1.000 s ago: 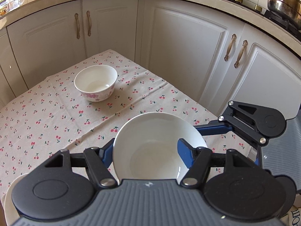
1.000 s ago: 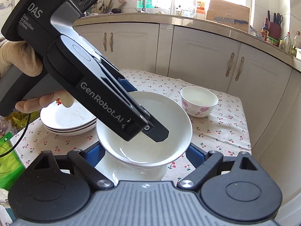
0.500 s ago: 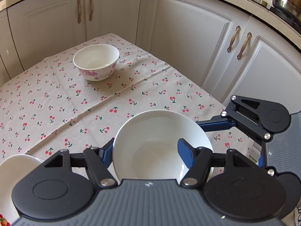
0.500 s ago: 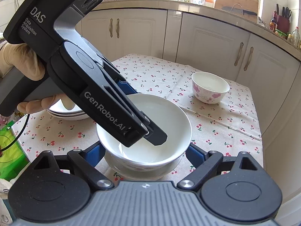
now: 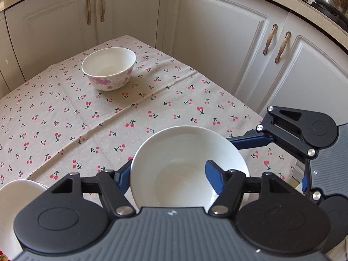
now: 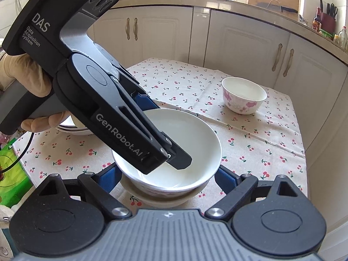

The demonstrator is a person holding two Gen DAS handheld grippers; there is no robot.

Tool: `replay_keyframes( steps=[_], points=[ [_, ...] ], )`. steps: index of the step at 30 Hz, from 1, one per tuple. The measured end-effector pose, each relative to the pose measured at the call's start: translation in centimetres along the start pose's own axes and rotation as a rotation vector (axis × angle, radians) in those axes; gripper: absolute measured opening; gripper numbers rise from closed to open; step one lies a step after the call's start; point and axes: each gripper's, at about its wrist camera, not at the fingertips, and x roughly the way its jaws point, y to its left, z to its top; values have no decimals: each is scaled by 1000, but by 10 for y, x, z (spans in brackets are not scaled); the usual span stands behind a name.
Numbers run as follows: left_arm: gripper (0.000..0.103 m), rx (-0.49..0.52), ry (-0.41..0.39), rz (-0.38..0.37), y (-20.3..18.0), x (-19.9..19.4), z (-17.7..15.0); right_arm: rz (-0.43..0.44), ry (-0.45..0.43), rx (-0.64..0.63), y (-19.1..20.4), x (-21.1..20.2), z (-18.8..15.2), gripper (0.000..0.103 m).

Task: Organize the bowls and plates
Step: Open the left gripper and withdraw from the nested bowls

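My left gripper [image 5: 168,175] is shut on the rim of a white bowl [image 5: 184,165], one finger inside and one outside. In the right wrist view this bowl [image 6: 184,134] sits nested on top of another bowl [image 6: 152,200] on the table. My right gripper [image 6: 167,176] is open, its fingers either side of the lower bowl. A third bowl with pink flowers [image 5: 108,68] stands alone toward the table's far corner; it also shows in the right wrist view [image 6: 243,94]. A stack of white plates [image 6: 74,128] lies behind the left gripper.
The table has a cherry-print cloth [image 5: 65,113] and stands in a corner of white kitchen cabinets [image 5: 217,43]. A green bag [image 6: 10,174] sits beside the table at the left. The plate stack's edge [image 5: 15,193] shows at the lower left.
The held bowl has come down from above the lower bowl and now rests nested in it. The left gripper has moved lower and closer to the table.
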Motion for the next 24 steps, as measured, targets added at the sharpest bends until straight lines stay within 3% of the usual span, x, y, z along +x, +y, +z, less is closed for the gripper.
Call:
replay_keyframes(
  steps=[13, 15, 17, 24],
  points=[
    [75, 18, -25, 12, 4, -10, 1, 10, 0, -2, -1, 0, 0, 95],
    [75, 11, -28, 14, 8, -13, 1, 11, -25, -4, -1, -5, 0, 103],
    [75, 5, -31, 17, 10, -16, 0, 15, -48, -12, 0, -11, 2, 103],
    [75, -4, -41, 13, 13, -22, -4, -40, -76, 25, -7, -14, 8, 103]
  ],
)
